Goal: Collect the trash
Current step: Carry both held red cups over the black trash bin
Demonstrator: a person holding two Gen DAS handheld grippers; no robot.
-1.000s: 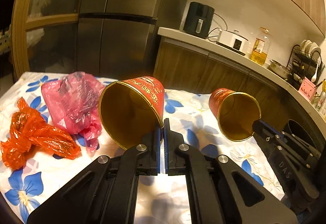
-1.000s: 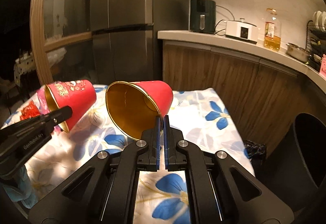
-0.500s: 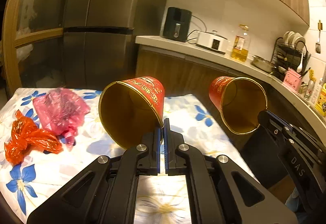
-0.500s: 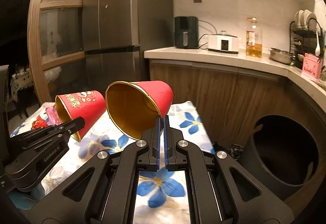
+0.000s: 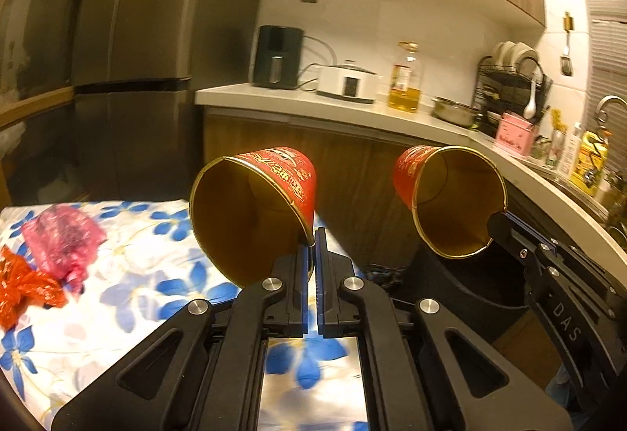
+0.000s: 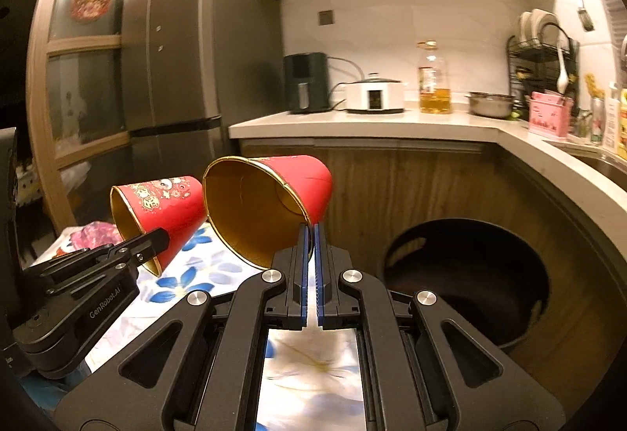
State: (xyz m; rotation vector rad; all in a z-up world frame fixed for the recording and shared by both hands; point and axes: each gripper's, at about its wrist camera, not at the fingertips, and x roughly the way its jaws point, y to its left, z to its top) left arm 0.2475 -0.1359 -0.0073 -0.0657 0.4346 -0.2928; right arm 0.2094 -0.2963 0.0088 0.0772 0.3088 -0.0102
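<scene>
My left gripper (image 5: 312, 243) is shut on the rim of a red paper cup (image 5: 254, 211) with a gold inside, held in the air above the table's right end. My right gripper (image 6: 310, 235) is shut on the rim of a second red paper cup (image 6: 266, 207). It holds the cup to the right of the first, above and beside a black trash bin (image 6: 466, 266). Each view also shows the other gripper's cup, in the left wrist view (image 5: 450, 200) and in the right wrist view (image 6: 156, 211). A crumpled pink plastic bag (image 5: 62, 239) and an orange plastic bag (image 5: 23, 290) lie on the table at the left.
The table has a white cloth with blue flowers (image 5: 149, 274). A wooden cabinet with a pale counter (image 6: 392, 125) curves behind the bin and carries appliances, an oil bottle and a dish rack. A dark fridge (image 5: 129, 51) stands at the back left.
Both grippers have risen and swung to the right with their cups. The plastic bags have slid to the left edge of the view and the trash bin has come into view.
</scene>
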